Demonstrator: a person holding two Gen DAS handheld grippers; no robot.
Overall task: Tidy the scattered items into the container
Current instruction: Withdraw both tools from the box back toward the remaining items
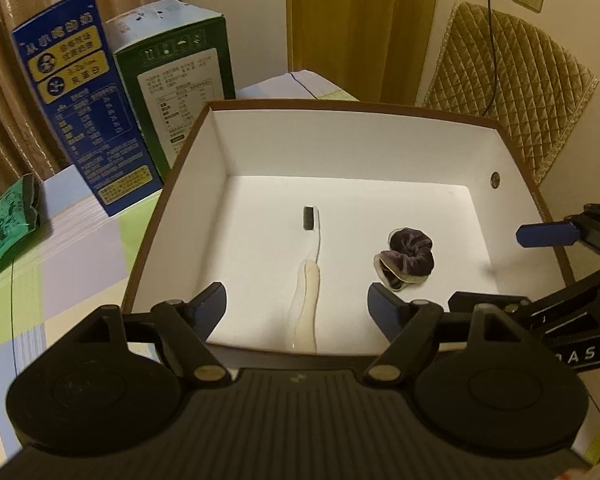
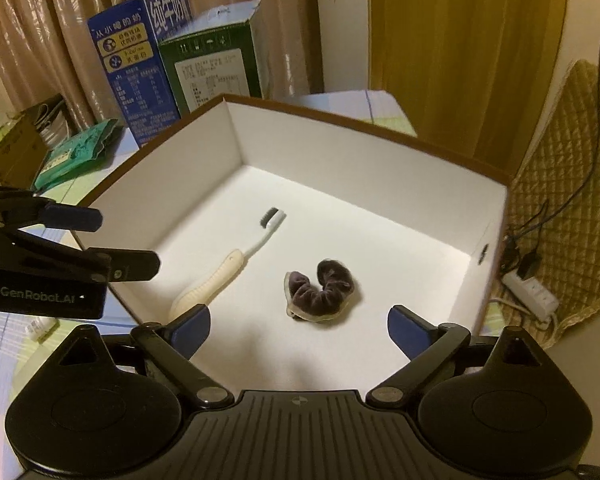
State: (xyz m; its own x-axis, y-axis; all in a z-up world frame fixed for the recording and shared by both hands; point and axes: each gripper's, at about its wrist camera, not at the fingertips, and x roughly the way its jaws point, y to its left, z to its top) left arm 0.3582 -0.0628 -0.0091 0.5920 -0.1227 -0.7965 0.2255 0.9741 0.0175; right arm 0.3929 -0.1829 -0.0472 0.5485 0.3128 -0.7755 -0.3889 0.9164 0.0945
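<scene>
A white box with a brown rim [image 1: 220, 148] [image 2: 236, 136] holds a cream-handled toothbrush [image 1: 310, 272] [image 2: 228, 272] and a dark purple scrunchie [image 1: 408, 258] [image 2: 322, 290] on its floor. My left gripper [image 1: 298, 306] is open and empty, above the box's near wall, over the toothbrush handle. My right gripper [image 2: 300, 330] is open and empty, above the box's near edge, just in front of the scrunchie. Each gripper shows at the edge of the other's view, the right one [image 1: 548, 234] and the left one [image 2: 74, 218].
A blue milk carton [image 1: 80, 92] [image 2: 140, 60] and a green carton [image 1: 176, 72] [image 2: 216, 56] stand behind the box on the left. A green packet [image 1: 4, 224] [image 2: 76, 152] lies on the checked tablecloth. A quilted cover [image 1: 512, 80], cables and a power strip [image 2: 532, 292] are at right.
</scene>
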